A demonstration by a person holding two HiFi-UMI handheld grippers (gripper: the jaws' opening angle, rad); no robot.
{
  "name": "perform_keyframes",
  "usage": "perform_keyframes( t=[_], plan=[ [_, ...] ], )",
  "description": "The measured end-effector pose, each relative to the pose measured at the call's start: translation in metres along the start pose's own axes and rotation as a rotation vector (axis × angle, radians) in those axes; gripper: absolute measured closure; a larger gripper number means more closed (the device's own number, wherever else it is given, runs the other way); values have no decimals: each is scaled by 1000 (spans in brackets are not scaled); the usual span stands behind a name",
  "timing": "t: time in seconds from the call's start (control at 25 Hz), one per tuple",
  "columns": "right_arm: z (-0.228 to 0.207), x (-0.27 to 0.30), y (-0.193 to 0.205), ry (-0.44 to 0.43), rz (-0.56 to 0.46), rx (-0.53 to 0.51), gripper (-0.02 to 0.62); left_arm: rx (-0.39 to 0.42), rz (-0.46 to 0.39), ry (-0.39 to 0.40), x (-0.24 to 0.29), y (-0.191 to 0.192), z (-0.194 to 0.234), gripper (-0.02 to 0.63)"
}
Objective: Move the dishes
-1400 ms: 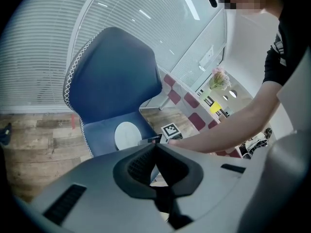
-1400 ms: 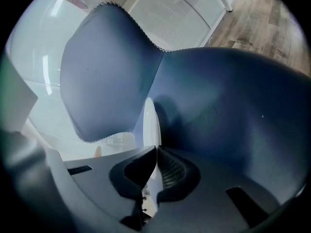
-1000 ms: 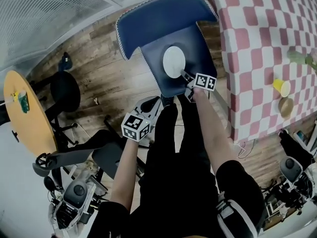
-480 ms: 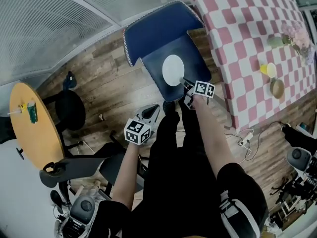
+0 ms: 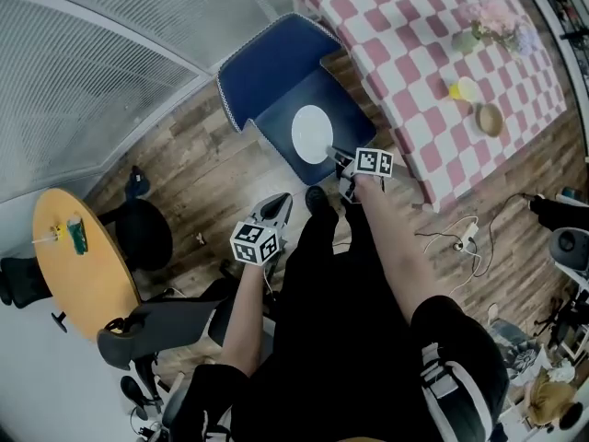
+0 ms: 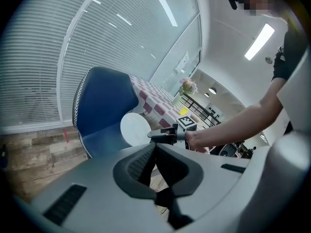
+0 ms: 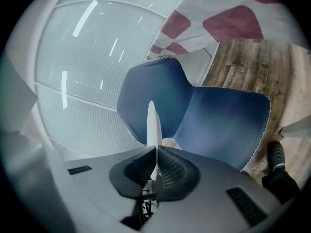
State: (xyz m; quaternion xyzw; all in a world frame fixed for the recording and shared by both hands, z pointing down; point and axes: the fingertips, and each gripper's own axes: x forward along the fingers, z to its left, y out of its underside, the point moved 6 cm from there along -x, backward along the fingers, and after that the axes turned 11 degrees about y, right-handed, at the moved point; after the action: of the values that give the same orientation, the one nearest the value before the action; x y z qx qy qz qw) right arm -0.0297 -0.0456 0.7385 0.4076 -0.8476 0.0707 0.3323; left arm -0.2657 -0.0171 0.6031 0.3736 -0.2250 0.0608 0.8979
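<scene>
Head view: my right gripper point(image 5: 340, 157) pinches the white plate point(image 5: 312, 133) by its 5 o'clock rim, above the seat of the blue chair point(image 5: 267, 63).
Change from a second ago: the plate is still over the seat and my grip on it is the same. The picture has swung, so the checked table point(image 5: 405, 26) now spreads across 1 o'clock. The round wooden table point(image 5: 78, 265) has slid down to 9 o'clock.
Left gripper: my left gripper point(image 5: 273, 212) hangs at 7 o'clock of the plate, well apart from it. Its jaws are pressed together with nothing between them.
Left gripper view alone: the plate's flat round face, with my right hand point(image 6: 197, 139) behind the other gripper at 3 o'clock of it.
Right gripper view alone: the plate seen edge-on, a thin white blade standing upright between my closed jaws. A shoe point(image 7: 277, 154) rests on the wooden floor point(image 7: 252, 67) at 4 o'clock.
On the table: a yellow cup point(image 5: 463, 88), a bowl point(image 5: 490, 119) and flowers point(image 5: 494, 18), all at 2 o'clock of the plate and well apart from it.
</scene>
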Motion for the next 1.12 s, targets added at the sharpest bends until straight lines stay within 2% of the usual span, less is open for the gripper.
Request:
perform_keyframes(
  t=[0.28,0.56,0.96,1.12],
  plan=[
    [10,-58,-3,-19,-91,50,568,77,71,78,13,-13,-37,584],
    [-16,-125,-25,-47,-221,125,568,174,105,149,57,-35,-78,584],
    [-52,-224,-61,-57,-356,170,568,211,111,184,105,-42,-136,584],
    [-80,-264,-71,-29,-394,195,568,218,125,201,126,-41,-160,584]
  ],
)
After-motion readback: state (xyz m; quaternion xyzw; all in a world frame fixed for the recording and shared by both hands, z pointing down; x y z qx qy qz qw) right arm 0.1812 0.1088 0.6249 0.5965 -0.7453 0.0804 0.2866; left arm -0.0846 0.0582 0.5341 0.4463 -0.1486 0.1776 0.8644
